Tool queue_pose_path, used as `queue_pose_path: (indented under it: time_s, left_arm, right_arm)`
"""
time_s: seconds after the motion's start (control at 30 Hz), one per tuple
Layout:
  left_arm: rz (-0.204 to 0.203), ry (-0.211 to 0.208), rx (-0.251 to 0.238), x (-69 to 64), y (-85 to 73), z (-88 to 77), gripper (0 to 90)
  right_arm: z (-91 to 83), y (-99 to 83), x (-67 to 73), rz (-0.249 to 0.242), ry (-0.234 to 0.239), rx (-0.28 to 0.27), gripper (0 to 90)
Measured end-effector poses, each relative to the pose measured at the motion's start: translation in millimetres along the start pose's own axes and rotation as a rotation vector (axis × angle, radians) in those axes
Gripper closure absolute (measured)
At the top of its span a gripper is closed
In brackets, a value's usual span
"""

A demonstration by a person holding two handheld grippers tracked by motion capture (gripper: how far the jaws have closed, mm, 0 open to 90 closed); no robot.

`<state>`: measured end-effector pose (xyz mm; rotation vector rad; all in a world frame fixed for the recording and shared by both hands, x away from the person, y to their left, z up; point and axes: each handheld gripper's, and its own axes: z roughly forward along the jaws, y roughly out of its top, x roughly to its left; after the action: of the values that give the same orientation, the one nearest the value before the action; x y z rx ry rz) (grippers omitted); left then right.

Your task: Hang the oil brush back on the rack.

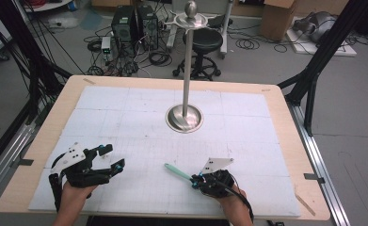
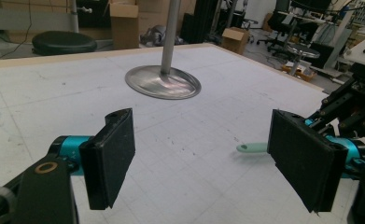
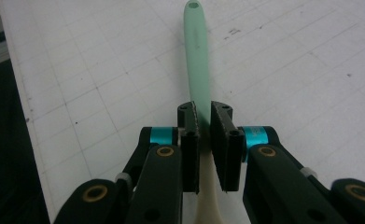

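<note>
While the right gripper (image 3: 203, 126) is clenched on a mint-green utensil (image 3: 196, 60) low over the near right of the table (image 1: 40, 155), the pick-up step looks done. The handle's hole points toward the metal stand (image 1: 186, 94), so the next move likely calls for lifting and hanging it on 1 top hook. The left gripper (image 1: 111, 157) sits released, holding nothing.

No writing, label, brand or number can be made out anywhere here — not on the white gridded mat (image 1: 125, 117), not on the cardboard boxes (image 1: 276, 16) at the back, not on the black computer towers (image 1: 134, 26) on the floor. Whatever print there may be is too small and blurred to read.
</note>
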<state>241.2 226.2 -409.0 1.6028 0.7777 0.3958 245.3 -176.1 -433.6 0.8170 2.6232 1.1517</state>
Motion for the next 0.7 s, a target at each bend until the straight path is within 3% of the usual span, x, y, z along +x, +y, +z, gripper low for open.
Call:
queue_pose_path:
  time_s: [0.3, 0.57, 0.7]
  left_arm:
    - [-0.002, -0.020, -0.004, -0.9, 1.0, -0.2, 24.8]
    - [0.015, -0.075, 0.004, -6.1, 0.2, 4.9, 26.1]
    - [0.012, -0.150, -0.031, -8.9, 3.7, 6.3, 26.2]
  right_arm:
    - [-10.8, 1.7, -0.9, 0.025, 0.016, -0.068, 82.6]
    - [-22.1, 5.6, -0.3, 0.042, 0.051, -0.167, 82.5]
    - [-24.3, 5.5, -0.7, 0.042, 0.077, -0.203, 82.5]
